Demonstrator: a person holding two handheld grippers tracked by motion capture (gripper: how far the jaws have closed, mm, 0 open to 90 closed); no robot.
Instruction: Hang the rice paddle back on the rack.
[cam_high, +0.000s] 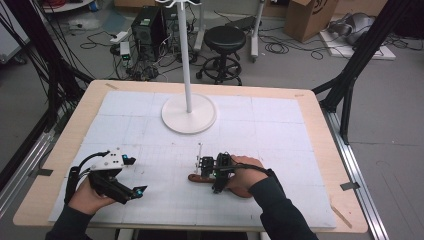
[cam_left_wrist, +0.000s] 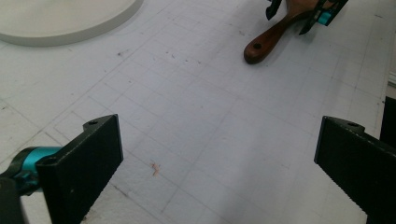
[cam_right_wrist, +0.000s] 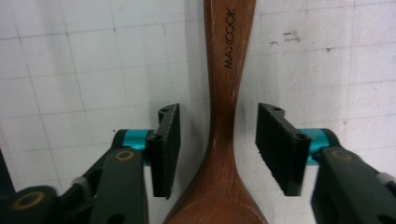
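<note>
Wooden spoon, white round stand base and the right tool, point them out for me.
wooden spoon (cam_right_wrist: 229, 70): right gripper view, on its handle.
white round stand base (cam_high: 175, 120): high view, on its flat disc.
right tool (cam_right_wrist: 217, 144): right gripper view, midway between its jaws.

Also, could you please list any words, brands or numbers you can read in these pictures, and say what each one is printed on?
"MAXCOOK": dark letters running along the handle of the wooden spoon, seen in the right gripper view.
A dark mark on the cardboard box on the floor, at the top of the high view: cut off and too blurred to read.
</note>
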